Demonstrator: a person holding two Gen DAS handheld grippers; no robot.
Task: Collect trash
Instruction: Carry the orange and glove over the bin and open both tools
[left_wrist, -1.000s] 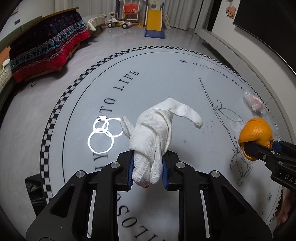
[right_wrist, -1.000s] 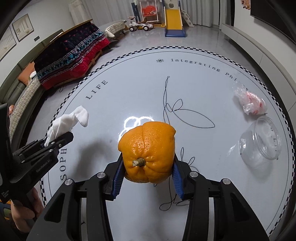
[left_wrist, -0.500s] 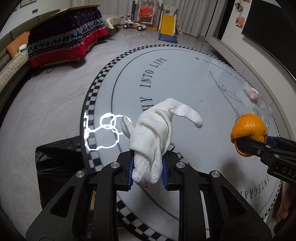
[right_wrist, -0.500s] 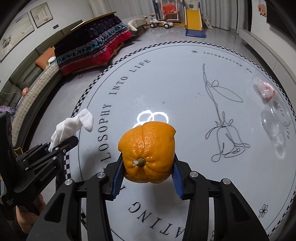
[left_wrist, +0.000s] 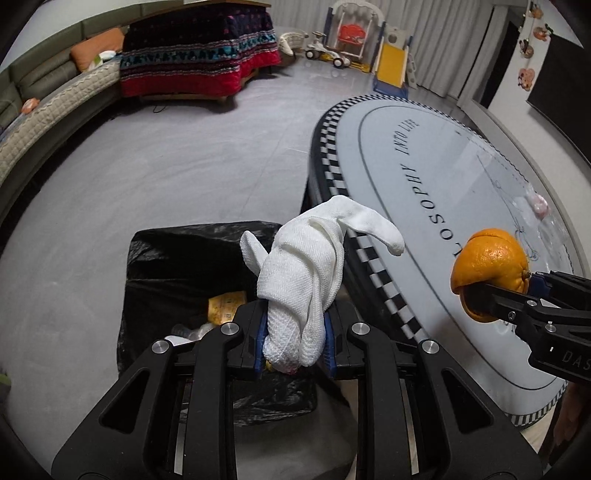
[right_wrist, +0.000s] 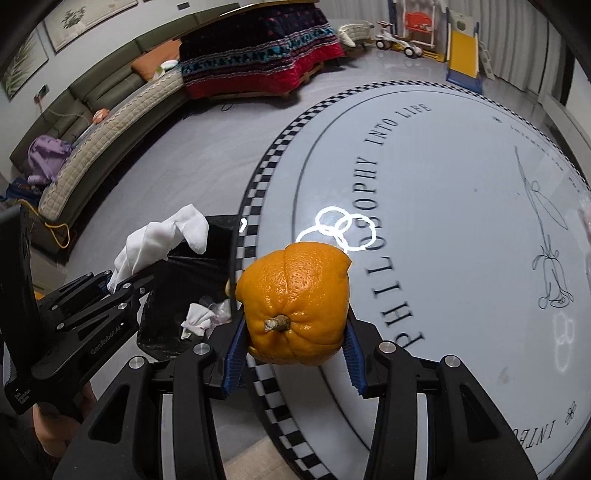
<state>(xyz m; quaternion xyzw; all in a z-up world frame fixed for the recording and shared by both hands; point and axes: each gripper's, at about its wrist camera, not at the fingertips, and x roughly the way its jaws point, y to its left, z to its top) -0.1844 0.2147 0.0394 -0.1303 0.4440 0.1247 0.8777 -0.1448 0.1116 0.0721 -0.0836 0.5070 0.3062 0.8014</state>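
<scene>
My left gripper (left_wrist: 295, 338) is shut on a white sock (left_wrist: 310, 266), which sticks up from between the blue pads. It hangs over the open black-lined trash bin (left_wrist: 177, 258) on the floor beside the round table. My right gripper (right_wrist: 293, 354) is shut on an orange peel (right_wrist: 295, 299), stem end toward the camera, above the table's checkered rim. The left wrist view shows the orange peel (left_wrist: 487, 266) at the right. From the right wrist view, the white sock (right_wrist: 159, 240) and the trash bin (right_wrist: 192, 269) lie to the left.
The round white table (right_wrist: 443, 221) with black lettering fills the right side. A crumpled plastic bag (left_wrist: 537, 205) lies at its far edge. Paper and plastic scraps lie inside the bin. A sofa (right_wrist: 92, 122), a low table under a patterned blanket (left_wrist: 199, 62) and toys stand across the grey floor.
Both grippers have swept left across the table, holding the sock and the peel. The left one has passed the table's edge and now hangs over the bin, which has come into view.
</scene>
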